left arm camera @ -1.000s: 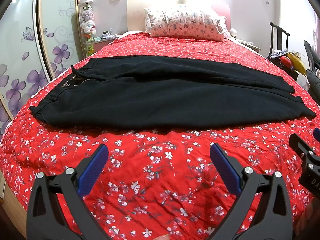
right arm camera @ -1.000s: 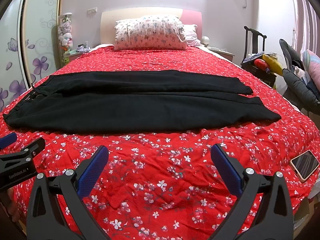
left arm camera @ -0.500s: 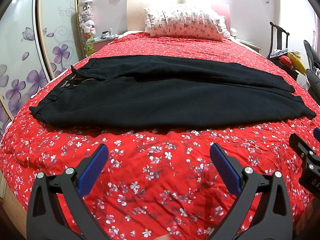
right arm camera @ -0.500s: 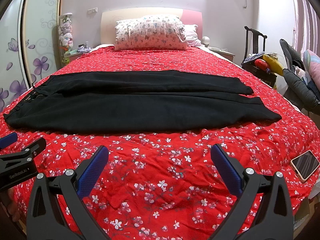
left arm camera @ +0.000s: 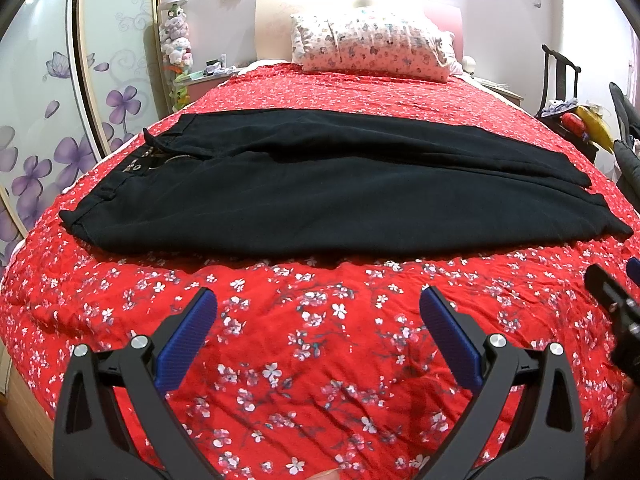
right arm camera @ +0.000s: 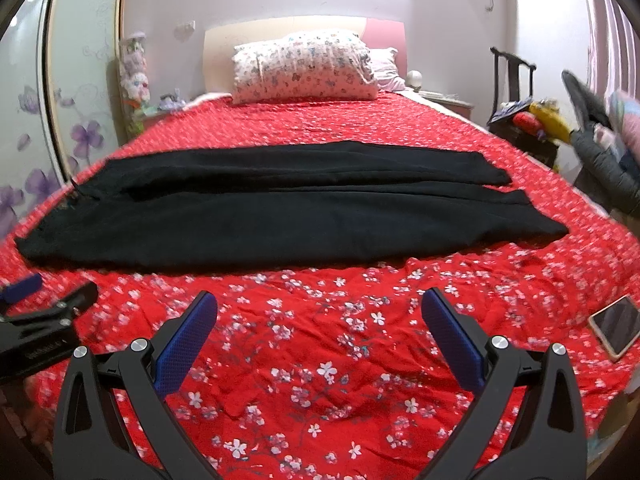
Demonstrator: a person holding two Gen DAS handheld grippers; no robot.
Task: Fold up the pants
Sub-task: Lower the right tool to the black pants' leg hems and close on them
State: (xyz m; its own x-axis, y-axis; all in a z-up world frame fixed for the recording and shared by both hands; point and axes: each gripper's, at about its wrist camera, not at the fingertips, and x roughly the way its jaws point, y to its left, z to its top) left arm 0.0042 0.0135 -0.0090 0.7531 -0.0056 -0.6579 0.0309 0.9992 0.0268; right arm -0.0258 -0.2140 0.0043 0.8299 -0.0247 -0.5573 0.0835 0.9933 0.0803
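The black pants [left arm camera: 320,196] lie flat across the bed [left arm camera: 320,360], waistband [left arm camera: 132,176] toward nine o'clock and the two hems [left arm camera: 592,200] toward three, the far leg resting just behind the near one with a thin seam of shadow between them. Nothing has been folded yet.

What has changed in the last second is small: the cloth has not stirred, but the right gripper's view has swung and blurred, so that hand has begun to move while the left holds almost steady. I take it as the start of the reach toward the pants.

The left gripper [left arm camera: 318,320] hangs over the red flowered bedspread at six o'clock of the pants, fingers spread wide with nothing between them. The right gripper [right arm camera: 320,320] is likewise spread and empty, well short of the near leg.

The near edge of the pants is clear along its whole length, with open bedspread in front. A phone [right arm camera: 614,326] lies near the bed's edge at four o'clock of the right gripper, worth avoiding. A pillow [left arm camera: 372,50] sits at twelve, well apart, leaving room beyond the far leg.
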